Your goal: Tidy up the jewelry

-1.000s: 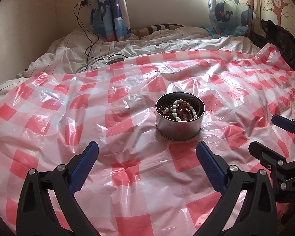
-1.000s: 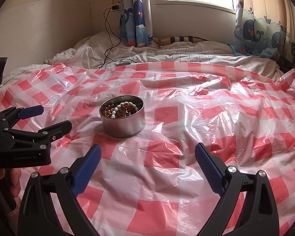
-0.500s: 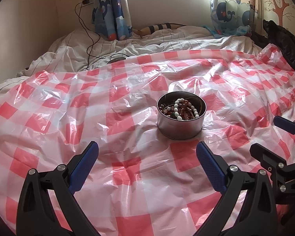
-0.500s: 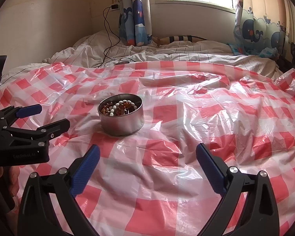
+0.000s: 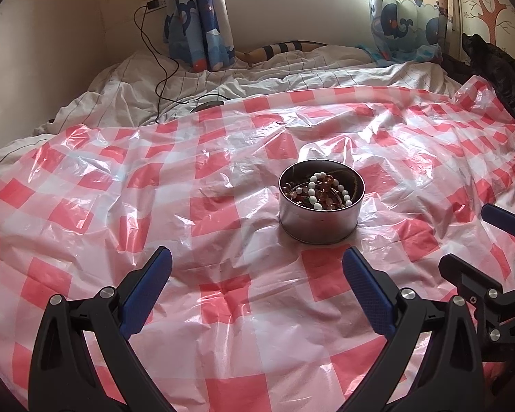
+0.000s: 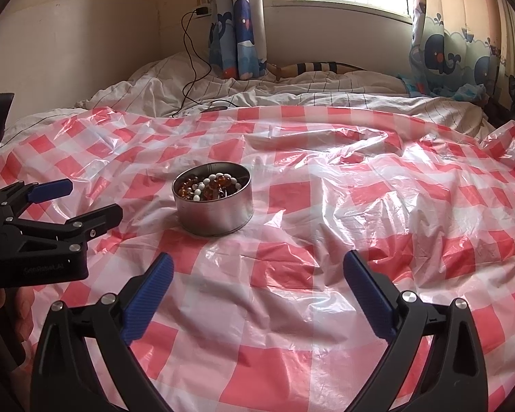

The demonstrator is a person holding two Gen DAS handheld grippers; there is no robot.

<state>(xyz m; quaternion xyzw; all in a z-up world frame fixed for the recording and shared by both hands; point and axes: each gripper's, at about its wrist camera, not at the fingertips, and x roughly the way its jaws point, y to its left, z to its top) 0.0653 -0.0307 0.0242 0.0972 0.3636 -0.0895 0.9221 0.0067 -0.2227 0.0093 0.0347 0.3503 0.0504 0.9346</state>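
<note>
A round metal tin (image 5: 321, 221) (image 6: 214, 214) stands on a red-and-white checked plastic sheet (image 5: 223, 292) (image 6: 326, 240). White and amber beads (image 5: 321, 190) (image 6: 211, 183) are heaped inside it. My left gripper (image 5: 257, 269) is open and empty, short of the tin, which lies ahead and slightly right. My right gripper (image 6: 257, 269) is open and empty too, with the tin ahead to its left. Each gripper shows in the other's view: the right gripper (image 5: 477, 240) at the right edge, the left gripper (image 6: 86, 202) at the left edge.
The sheet covers a bed with a crumpled white striped duvet (image 5: 257, 79) behind it. A black charger cable (image 5: 161, 68) runs from a wall socket onto the bedding. Whale-print curtains (image 6: 238, 24) hang by the window. Dark clothing (image 5: 491, 65) lies at the far right.
Both cameras have tilted slightly, so the tin sits a little lower in the frames. Both grippers stay open and nothing on the sheet has moved.
</note>
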